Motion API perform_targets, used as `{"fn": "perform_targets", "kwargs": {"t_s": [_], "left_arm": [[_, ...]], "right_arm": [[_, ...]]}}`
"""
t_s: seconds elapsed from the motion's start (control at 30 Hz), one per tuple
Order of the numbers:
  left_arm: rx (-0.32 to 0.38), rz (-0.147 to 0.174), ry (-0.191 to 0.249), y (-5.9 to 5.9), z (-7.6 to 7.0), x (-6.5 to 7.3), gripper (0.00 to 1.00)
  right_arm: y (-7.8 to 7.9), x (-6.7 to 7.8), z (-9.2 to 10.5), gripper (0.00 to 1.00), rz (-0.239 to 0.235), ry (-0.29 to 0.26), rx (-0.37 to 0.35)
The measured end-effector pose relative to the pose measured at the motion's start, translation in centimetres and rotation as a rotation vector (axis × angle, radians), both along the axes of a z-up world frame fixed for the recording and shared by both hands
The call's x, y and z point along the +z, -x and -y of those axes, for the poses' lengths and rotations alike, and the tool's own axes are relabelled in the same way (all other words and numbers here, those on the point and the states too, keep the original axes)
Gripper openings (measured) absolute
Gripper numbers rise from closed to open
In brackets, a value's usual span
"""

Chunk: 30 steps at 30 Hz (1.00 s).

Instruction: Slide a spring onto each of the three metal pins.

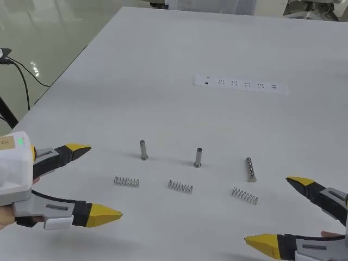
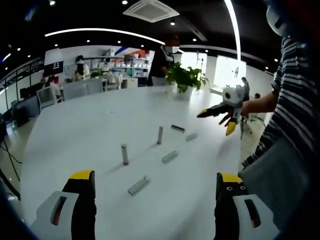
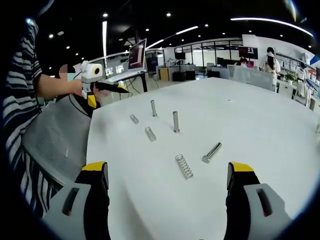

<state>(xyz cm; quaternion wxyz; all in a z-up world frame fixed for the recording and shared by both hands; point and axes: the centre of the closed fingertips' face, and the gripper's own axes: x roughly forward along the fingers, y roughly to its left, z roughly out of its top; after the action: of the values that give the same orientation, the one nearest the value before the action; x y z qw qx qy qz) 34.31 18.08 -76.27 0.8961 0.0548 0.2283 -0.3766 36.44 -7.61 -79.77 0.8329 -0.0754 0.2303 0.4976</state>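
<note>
Three metal pins stand in a row on the white table (image 1: 163, 87): the left pin (image 1: 143, 150) and the middle pin (image 1: 198, 157) are upright, while the right pin (image 1: 250, 169) lies on its side. In front of each lies a loose spring (image 1: 126, 181), (image 1: 180, 187), (image 1: 244, 196). My left gripper (image 1: 98, 182) hovers open at the left, beside the left spring (image 2: 139, 185). At the lower right my right gripper (image 1: 277, 211) is open, just right of the right spring (image 3: 184, 165) and the lying pin (image 3: 212, 152). Nothing sits between either pair of jaws.
A white power strip (image 1: 241, 84) lies flat on the table beyond the pins. The table's left edge (image 1: 65, 68) runs diagonally, with a black cable (image 1: 22, 70) on the floor past it. A potted plant (image 2: 186, 77) and people stand beyond the far end.
</note>
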Motion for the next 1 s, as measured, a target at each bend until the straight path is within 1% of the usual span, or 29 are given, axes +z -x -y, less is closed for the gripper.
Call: {"fn": "perform_targets", "kwargs": {"t_s": [0.5,0.8,1.0], "left_arm": [[-0.004,-0.003,-0.001,0.13,0.11,-0.04,0.98],[-0.004,0.002,-0.002,0.11,0.05,0.07,0.98],[-0.006,-0.003,-0.003,0.27,0.11,-0.09,0.98]], "right_arm": [[-0.1,-0.06,0.18,0.99,0.001,-0.002,-0.006],[-0.12,-0.08,0.28,0.99,0.0,-0.002,-0.012],[-0.19,-0.17,0.38,0.99,-0.001,0.0,-0.015]]}}
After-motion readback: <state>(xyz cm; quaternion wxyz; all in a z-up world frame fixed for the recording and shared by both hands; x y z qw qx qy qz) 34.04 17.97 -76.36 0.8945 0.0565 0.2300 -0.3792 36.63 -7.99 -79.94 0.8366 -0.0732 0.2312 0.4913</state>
